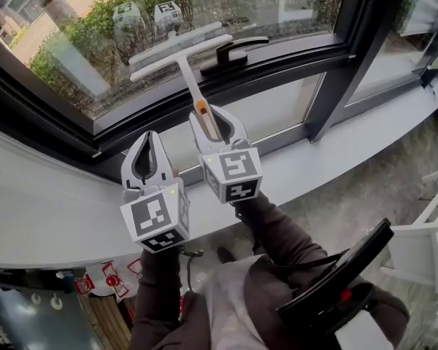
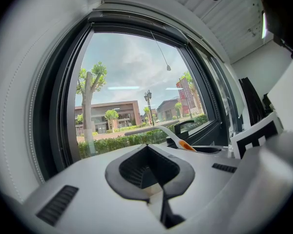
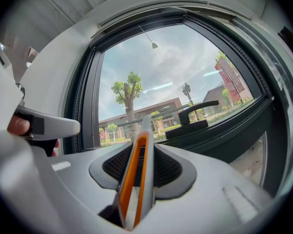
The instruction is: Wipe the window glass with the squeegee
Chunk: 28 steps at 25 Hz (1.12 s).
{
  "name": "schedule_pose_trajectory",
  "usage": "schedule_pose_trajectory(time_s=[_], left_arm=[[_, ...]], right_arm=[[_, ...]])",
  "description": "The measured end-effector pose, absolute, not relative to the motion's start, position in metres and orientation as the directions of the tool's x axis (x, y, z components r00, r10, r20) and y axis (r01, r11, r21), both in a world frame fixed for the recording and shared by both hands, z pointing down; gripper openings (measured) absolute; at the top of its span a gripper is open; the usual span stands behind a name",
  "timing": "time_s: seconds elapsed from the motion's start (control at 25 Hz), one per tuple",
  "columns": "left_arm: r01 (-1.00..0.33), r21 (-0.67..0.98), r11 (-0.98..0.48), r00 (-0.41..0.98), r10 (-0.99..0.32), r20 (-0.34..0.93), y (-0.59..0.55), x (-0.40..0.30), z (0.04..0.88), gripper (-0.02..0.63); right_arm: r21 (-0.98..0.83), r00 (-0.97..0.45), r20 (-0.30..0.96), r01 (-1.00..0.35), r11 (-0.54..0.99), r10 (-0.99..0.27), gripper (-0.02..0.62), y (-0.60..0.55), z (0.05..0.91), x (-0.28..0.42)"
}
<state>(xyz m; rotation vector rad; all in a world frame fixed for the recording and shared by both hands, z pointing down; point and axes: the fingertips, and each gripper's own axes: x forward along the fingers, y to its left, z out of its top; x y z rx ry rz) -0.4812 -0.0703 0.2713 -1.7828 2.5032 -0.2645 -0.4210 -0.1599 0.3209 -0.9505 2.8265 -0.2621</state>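
Right gripper (image 1: 216,122) pinches the white, orange-striped handle of the squeegee (image 1: 184,60). Its blade sits at upper centre, low on the window glass (image 1: 80,42), just left of the black window handle (image 1: 230,52), with the frame edge (image 1: 131,115) directly below. Left gripper (image 1: 147,138), lower left, has its jaws pressed together on nothing; open glass lies toward the upper left.

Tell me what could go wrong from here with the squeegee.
1. The squeegee blade ends right beside the black window handle; a sideways stroke may catch on it.
2. The right gripper clamps only the rear end of the slim handle, so pressing on the window glass could twist or slip it in the jaws.
3. The left gripper is shut and empty, giving no support.
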Motion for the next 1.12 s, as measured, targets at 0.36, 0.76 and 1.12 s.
schedule_pose_trajectory(time_s=[0.36,0.76,1.12], left_arm=[[-0.934,-0.167,0.315,-0.328,-0.943,0.057,-0.073,-0.48,0.27,0.002],[-0.937,-0.164,0.308,-0.32,-0.946,0.052,-0.077,-0.48,0.266,0.002],[-0.938,-0.163,0.305,-0.318,-0.946,0.063,-0.08,-0.477,0.274,0.002]], right_arm=[[-0.21,-0.79,-0.075,-0.584,0.784,-0.608,0.129,-0.16,0.324,-0.422],[-0.177,-0.789,-0.057,-0.595,0.784,-0.612,0.129,-0.161,0.331,-0.42],[-0.14,-0.799,-0.037,-0.591,0.795,-0.6,0.127,-0.158,0.339,-0.419]])
